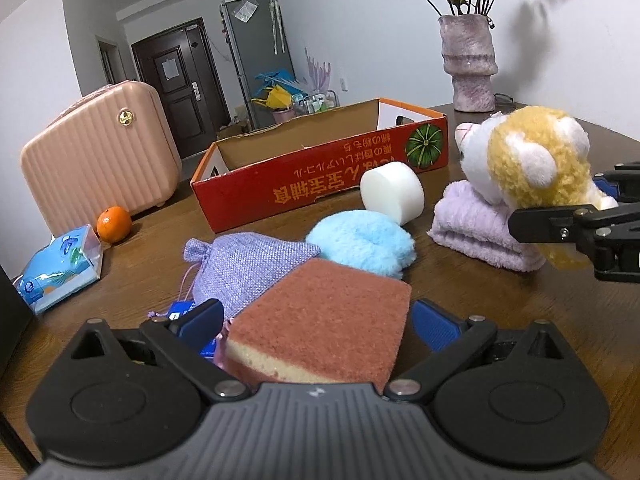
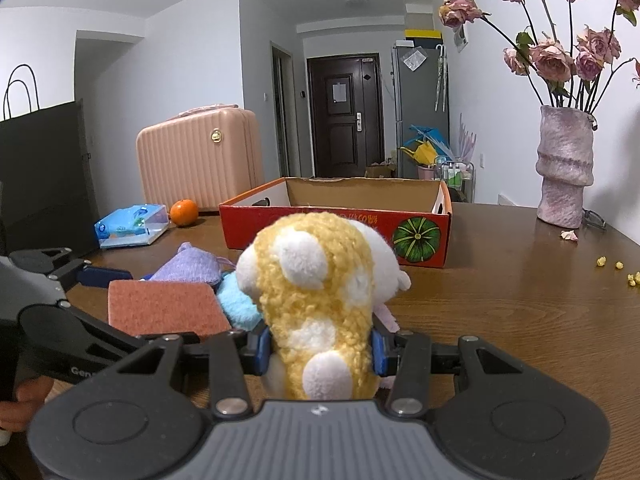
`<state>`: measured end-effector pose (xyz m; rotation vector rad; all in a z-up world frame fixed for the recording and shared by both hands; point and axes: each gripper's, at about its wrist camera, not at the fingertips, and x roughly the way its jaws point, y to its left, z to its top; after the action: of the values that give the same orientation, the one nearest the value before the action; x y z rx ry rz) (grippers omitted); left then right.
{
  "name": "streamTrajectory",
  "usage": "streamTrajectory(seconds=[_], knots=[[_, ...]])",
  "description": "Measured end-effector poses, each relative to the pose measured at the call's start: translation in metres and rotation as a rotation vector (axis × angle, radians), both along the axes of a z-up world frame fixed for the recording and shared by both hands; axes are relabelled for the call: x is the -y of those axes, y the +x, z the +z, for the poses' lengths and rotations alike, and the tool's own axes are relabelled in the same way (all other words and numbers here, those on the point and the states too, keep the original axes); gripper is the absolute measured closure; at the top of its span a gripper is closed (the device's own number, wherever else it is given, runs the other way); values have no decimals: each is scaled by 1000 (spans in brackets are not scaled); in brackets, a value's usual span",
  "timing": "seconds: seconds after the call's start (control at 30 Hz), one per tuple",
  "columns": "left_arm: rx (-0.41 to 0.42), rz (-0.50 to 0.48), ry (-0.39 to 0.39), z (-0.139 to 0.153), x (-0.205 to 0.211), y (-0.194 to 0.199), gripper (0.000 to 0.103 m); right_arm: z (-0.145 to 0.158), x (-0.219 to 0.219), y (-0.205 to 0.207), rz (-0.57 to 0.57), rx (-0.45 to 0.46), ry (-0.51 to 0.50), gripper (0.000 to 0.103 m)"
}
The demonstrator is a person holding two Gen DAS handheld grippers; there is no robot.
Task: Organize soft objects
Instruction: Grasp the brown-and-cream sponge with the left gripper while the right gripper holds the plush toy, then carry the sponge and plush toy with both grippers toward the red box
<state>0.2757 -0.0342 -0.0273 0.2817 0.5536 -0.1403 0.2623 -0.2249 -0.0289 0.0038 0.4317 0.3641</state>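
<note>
Your left gripper (image 1: 316,326) has its jaws spread wide around the rust-topped yellow rectangular sponge (image 1: 320,324), pads clear of its sides. Your right gripper (image 2: 320,350) is clamped on the yellow-and-white fuzzy plush cat (image 2: 320,300). Just past the left jaws lie the lilac woven drawstring pouch (image 1: 244,264) and fluffy blue puff (image 1: 362,240); beyond them, the white foam cylinder (image 1: 392,192), then the red open cardboard box (image 1: 320,184).

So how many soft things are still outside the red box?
6: sponge between the left gripper's jaws, purple pouch, blue puff, white foam, folded towel, plush cat in the right gripper. Box interior partly hidden.
</note>
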Motion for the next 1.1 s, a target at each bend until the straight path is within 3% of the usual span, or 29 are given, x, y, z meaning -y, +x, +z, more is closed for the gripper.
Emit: streamTrajectory(seconds=[0.1,1.1], knots=[[-6,-16,-17,-2,-1,0,16,-1,-2,0,-1,-1,-6,58],[159,-11,-130,28,-13,-31,19,2,-3,-4,-16,28,-8,58]])
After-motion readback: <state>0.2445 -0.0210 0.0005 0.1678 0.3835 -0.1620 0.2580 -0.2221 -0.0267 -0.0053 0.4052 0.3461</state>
